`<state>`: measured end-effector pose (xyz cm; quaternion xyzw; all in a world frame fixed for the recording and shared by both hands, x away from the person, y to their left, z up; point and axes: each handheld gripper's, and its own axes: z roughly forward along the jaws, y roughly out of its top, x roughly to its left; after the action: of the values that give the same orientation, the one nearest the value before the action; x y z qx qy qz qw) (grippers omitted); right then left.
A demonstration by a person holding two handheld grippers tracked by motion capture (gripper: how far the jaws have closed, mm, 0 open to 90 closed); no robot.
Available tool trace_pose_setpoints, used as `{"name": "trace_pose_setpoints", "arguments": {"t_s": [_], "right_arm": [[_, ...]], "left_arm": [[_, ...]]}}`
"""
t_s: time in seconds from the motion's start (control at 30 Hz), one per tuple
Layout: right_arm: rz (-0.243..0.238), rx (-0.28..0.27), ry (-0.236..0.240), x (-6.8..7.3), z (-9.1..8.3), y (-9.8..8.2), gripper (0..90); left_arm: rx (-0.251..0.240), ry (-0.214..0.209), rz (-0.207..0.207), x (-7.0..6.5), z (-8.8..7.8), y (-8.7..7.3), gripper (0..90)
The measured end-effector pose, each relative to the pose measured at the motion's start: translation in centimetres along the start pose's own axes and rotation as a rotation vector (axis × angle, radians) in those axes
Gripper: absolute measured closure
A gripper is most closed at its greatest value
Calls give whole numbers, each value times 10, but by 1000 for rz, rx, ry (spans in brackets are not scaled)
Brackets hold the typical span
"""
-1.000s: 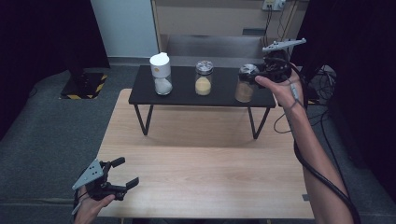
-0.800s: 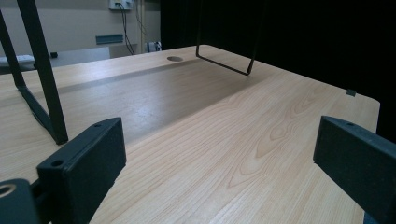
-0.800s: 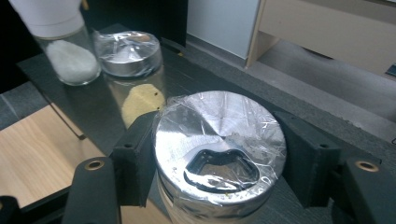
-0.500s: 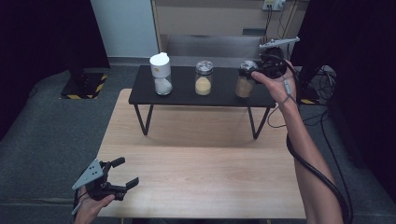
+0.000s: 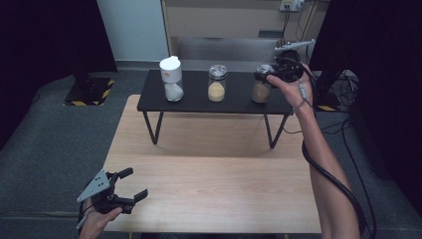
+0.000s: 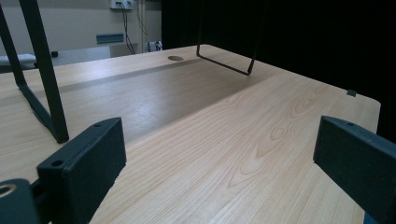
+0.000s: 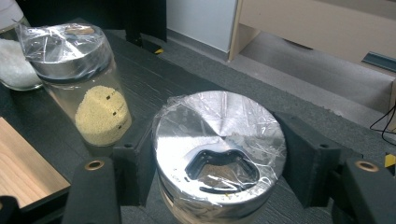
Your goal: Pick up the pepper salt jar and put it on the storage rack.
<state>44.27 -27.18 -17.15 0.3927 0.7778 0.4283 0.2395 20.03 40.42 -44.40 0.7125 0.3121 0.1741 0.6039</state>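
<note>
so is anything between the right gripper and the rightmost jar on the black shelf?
Nothing visible. The right gripper already has its jaws on either side of the rightmost jar's metal lid. The yellow-grain jar stands apart to one side, clear of the jaws.

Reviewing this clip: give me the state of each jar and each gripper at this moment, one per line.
White-lidded jar: upright on the black shelf, lid on, partly full.
Middle jar: upright, wrapped metal lid on, yellow grains low.
Right jar: upright, lid on, jaws at both sides.
Right gripper: around that lid; contact unclear.
Left gripper: open, empty, over the table.
</note>
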Motion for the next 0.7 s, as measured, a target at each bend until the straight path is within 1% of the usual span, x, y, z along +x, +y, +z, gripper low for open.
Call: {"name": "trace_pose_setpoints", "arguments": {"t_s": [0.57,0.7], "right_arm": [[23,11,1,-5,8,-4,356],[22,12,-1,-4,9,-4,355]], "left_arm": [[0,-1,-2,0,0,0,14],[0,-2,-3,0,0,0,14]]}}
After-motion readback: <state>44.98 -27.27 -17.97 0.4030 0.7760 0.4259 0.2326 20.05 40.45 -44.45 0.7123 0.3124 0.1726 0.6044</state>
